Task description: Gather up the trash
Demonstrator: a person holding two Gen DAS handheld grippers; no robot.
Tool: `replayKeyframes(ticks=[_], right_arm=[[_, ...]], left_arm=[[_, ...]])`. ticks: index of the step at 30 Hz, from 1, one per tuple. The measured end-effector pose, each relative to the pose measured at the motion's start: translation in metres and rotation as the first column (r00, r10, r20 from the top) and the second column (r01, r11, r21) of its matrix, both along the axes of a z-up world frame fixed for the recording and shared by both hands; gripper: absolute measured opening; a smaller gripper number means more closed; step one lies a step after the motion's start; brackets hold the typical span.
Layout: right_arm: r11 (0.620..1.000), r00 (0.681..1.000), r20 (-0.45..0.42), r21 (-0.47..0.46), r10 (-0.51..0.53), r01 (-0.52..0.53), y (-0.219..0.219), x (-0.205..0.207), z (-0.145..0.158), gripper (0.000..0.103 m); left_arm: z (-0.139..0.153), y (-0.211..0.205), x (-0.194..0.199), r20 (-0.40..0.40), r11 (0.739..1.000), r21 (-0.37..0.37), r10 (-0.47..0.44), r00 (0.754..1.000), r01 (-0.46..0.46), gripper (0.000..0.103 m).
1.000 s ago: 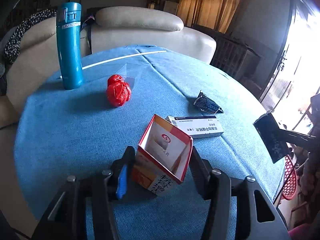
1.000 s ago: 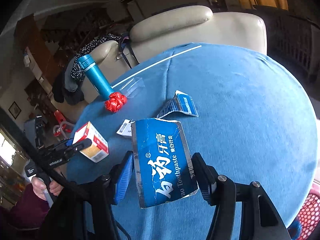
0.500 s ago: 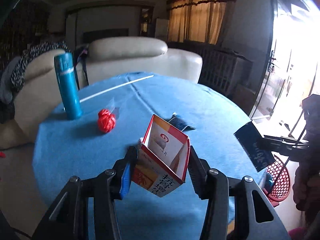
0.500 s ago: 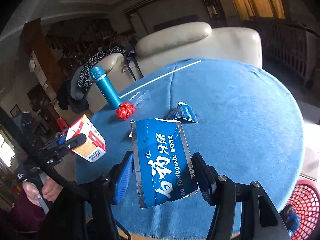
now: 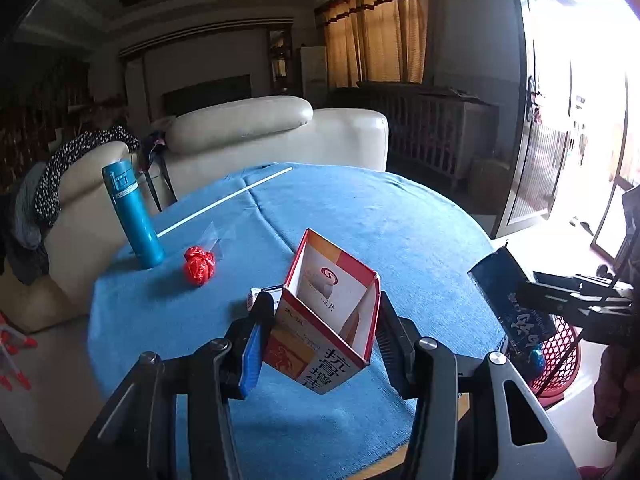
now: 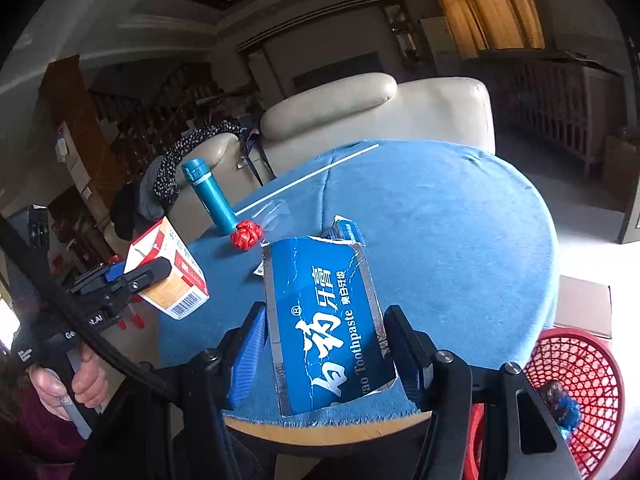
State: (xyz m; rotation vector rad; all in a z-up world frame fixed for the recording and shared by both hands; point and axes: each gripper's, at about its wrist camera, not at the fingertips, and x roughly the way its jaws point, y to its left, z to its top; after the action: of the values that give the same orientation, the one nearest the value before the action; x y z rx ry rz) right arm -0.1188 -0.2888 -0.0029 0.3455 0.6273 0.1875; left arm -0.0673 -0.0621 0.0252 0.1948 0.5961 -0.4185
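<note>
The left claw (image 5: 320,336) is clamped on an open red-and-white carton (image 5: 326,320), the right claw (image 6: 324,344) on a flattened blue toothpaste box (image 6: 328,324), both lifted off the bench (image 6: 460,240), presumably bound for the red basket (image 6: 576,376) beside its near edge. Farther back, a red wrapper ball (image 5: 199,266) and torn blue scrap (image 6: 346,229) lie uncollected near the teal flask (image 5: 132,216).
</note>
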Motion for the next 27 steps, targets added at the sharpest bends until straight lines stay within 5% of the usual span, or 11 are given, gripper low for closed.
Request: replayKeyframes(ticks=[27], right_arm=[[0.994,0.995,0.074,0.093,-0.068,0.061,-0.052,-0.066,0.006,0.062]], left_arm=[[0.008,-0.065,-0.033,0.018,0.996,0.082,0.020,1.000,-0.022,0.052]])
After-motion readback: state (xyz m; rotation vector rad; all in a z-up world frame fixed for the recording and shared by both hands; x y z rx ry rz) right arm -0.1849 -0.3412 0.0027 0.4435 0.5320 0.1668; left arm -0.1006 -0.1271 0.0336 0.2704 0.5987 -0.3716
